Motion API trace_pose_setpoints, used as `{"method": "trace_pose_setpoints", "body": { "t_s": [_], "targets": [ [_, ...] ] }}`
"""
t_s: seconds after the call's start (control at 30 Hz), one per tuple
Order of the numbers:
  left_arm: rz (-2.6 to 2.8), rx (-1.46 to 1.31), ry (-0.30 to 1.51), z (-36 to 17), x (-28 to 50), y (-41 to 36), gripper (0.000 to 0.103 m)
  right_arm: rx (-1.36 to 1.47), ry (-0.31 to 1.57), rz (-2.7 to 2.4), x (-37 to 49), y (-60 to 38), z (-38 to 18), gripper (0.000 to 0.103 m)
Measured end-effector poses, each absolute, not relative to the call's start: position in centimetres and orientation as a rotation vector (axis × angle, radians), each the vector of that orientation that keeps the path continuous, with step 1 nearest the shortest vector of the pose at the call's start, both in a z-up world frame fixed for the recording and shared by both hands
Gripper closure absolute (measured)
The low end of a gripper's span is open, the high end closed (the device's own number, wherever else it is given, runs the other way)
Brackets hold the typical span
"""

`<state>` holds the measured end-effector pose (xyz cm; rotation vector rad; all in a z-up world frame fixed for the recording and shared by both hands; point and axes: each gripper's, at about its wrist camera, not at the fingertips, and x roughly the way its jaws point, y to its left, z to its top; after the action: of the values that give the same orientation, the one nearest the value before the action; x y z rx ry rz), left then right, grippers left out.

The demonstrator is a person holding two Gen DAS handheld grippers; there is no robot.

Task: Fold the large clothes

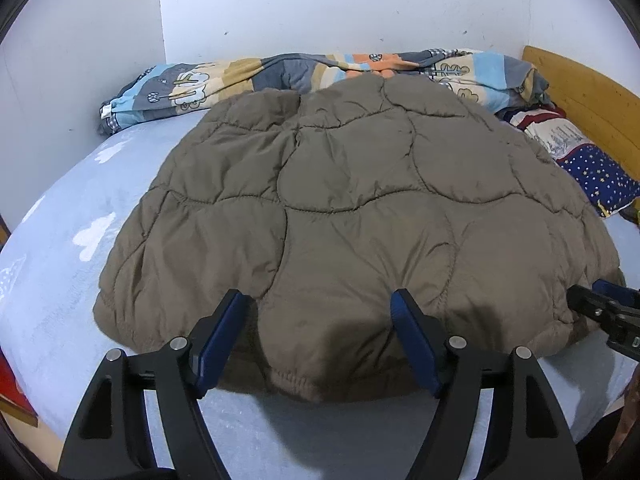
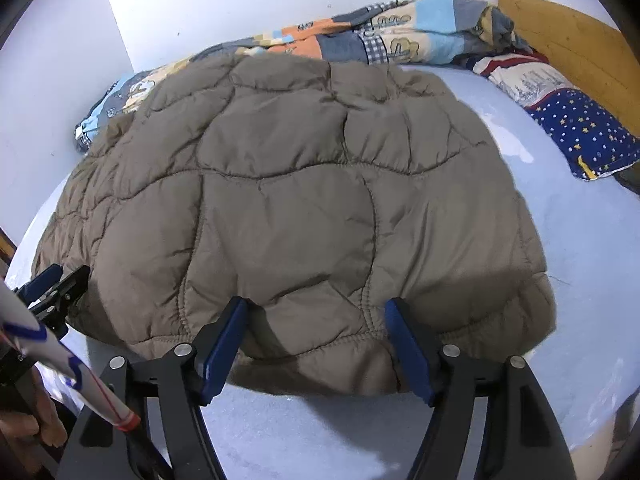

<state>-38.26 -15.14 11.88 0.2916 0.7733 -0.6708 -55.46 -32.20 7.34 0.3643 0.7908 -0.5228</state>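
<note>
A brown quilted puffer jacket lies spread flat on the light blue bed; it also shows in the right wrist view. My left gripper is open, its blue-padded fingers straddling the jacket's near hem on the left side. My right gripper is open too, its fingers straddling the near hem further right. The right gripper shows at the right edge of the left wrist view, and the left gripper at the left edge of the right wrist view. Neither holds fabric.
The bed sheet is pale blue with white cloud marks. A rolled patterned quilt lies along the far wall. A star-print pillow and a wooden headboard are at the right. A red object sits at the left edge.
</note>
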Motion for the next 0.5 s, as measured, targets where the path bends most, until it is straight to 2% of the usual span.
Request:
{"method": "trace_pose_setpoints", "body": {
  "t_s": [0.3, 0.5],
  "targets": [
    [-0.715, 0.313, 0.719, 13.1, -40.9, -14.8, 0.029, 0.379, 0.714, -0.528, -58.5, -30.6, 9.4, 0.027],
    [-0.724, 0.333, 0.757, 12.2, -40.7, -15.6, 0.029, 0.399, 0.749, -0.541, -58.2, -31.1, 8.5, 0.027]
  ]
}}
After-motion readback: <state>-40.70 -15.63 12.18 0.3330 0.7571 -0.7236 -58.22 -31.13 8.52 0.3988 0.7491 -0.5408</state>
